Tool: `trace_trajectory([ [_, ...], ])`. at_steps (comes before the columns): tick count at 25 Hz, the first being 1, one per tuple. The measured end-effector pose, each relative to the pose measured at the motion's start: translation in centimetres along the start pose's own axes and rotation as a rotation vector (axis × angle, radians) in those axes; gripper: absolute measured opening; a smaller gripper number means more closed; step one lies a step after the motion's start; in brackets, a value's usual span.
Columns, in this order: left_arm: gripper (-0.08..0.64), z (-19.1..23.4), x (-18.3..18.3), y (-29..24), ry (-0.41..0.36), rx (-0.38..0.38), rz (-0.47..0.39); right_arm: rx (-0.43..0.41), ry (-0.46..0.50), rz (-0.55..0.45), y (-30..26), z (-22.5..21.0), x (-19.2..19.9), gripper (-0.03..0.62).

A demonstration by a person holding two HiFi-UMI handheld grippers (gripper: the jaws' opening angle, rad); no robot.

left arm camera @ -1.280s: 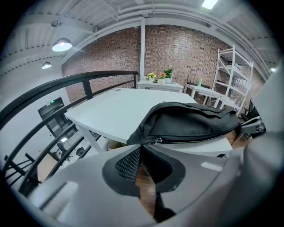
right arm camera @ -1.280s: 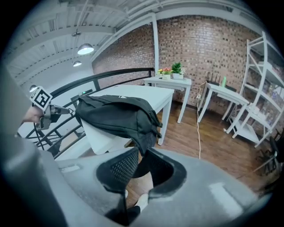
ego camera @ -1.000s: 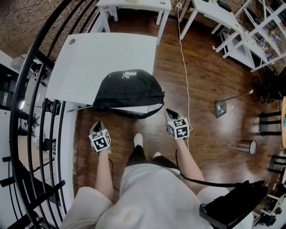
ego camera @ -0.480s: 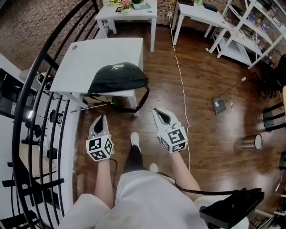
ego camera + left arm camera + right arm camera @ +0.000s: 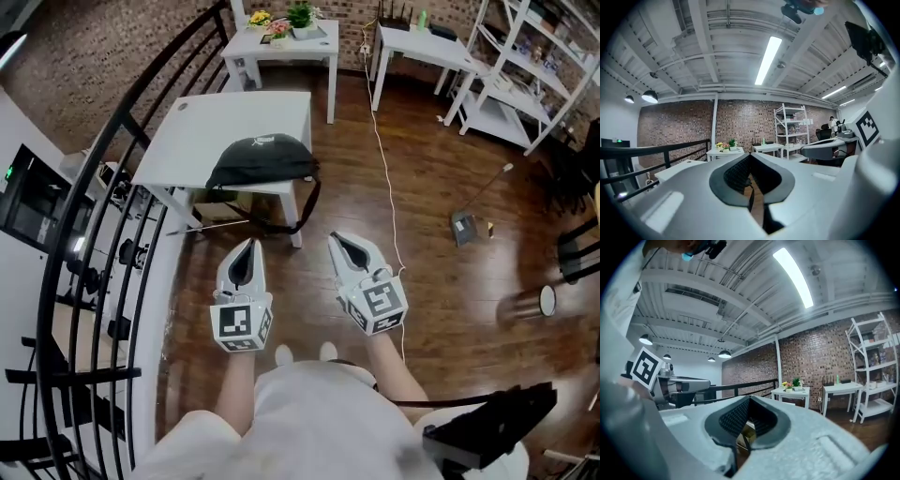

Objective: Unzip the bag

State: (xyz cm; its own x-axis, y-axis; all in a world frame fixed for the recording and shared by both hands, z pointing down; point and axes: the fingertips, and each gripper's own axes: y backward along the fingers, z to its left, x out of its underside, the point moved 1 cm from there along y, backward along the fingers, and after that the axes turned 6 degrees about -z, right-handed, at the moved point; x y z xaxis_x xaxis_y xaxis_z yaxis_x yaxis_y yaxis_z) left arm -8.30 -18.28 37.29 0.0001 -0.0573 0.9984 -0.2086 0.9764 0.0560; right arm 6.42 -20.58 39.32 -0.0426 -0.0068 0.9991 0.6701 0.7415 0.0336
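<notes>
Now, bag (image 5: 261,161): black, lying on the table (image 5: 216,117) at its near edge, domed side up.
Long axis: left to right, along that table edge; white logo toward the table's far side.
Strap (image 5: 302,214): hangs off the table's near edge.
Left gripper (image 5: 247,246): short of the table, apart from it, jaws closed, empty.
Right gripper (image 5: 337,242): likewise short of the table, closed, empty.

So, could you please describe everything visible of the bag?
The bag is black, seemingly soft fabric, dome-shaped, with a small white logo on top. It lies at the front edge of the white table, its strap hanging in a loop below. Its zip is too small to make out.
</notes>
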Motion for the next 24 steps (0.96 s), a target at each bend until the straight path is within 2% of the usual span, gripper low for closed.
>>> trace_trajectory([
  [7,0.017,0.4,-1.4,3.3,0.022,0.012,-0.041,0.001,0.010,-0.025,0.9,3.5,-1.3,-0.008],
  [15,0.017,2.2,-0.3,6.4,0.033,0.012,-0.036,0.000,0.032,-0.008,1.0,7.1,-0.5,-0.008],
  [24,0.017,5.6,-0.2,7.5,0.045,0.014,-0.032,0.017,0.050,0.017,-1.1,9.6,-0.3,-0.008],
])
